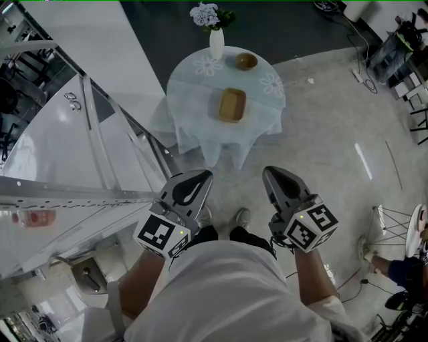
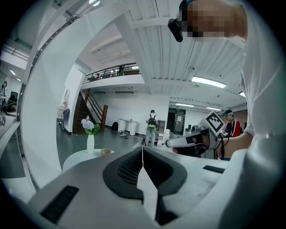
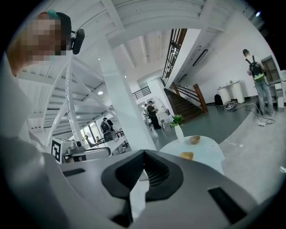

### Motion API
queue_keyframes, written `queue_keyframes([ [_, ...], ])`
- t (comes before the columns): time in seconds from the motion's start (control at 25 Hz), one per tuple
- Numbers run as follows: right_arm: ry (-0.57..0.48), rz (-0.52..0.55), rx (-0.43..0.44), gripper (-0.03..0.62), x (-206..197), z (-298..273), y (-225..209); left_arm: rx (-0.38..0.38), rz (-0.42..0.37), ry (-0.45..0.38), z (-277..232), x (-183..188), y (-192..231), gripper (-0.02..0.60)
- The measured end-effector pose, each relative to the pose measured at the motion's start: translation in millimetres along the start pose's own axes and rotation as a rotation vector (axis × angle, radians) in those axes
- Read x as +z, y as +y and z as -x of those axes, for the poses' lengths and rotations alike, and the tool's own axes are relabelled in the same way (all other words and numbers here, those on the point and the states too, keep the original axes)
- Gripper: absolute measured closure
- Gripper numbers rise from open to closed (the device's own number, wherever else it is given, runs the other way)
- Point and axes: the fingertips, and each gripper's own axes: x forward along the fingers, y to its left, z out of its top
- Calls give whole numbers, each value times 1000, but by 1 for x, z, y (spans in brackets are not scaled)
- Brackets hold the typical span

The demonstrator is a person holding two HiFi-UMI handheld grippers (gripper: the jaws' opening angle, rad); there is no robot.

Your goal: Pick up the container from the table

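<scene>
You stand back from the table [image 1: 200,143], both forearms bent and drawn in against your torso. Grippers sit at about waist height, noses angled forward toward the table, marker cubes nearest your body.

Left gripper [image 1: 195,184]: jaws pressed together, nothing between them. Its own view shows the dark pads meeting along one thin seam [image 2: 142,154]. It sits on the near left, well apart from the table.

Right gripper [image 1: 277,184]: jaws likewise closed on nothing, and its own view shows the pads meeting at the tip [image 3: 144,162]. It is on the near right, level with the left one, with a gap between the two. Your shoes [image 1: 242,217] show on the floor [image 1: 334,133] in that gap.

Container [image 1: 232,105]: a tan rectangular tray, flat on the near half of the small round table, roughly centred. It is untouched and well clear of both grippers. The right gripper view catches it at the table's near edge [image 3: 187,155].

The table carries a pale cloth [image 1: 264,110] that drapes down its sides. At its far edge stands a white vase [image 1: 216,43] with pale flowers [image 1: 206,15], upright. A small round bowl [image 1: 246,61] sits just right of the vase, beyond the container and apart from it.
</scene>
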Motion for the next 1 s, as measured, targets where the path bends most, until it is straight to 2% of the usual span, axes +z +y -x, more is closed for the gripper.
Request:
queue_keyframes([
  [1.0, 20, 23, 119, 579, 5, 63, -58, 102, -27, -9, -47, -2, -82, 560],
])
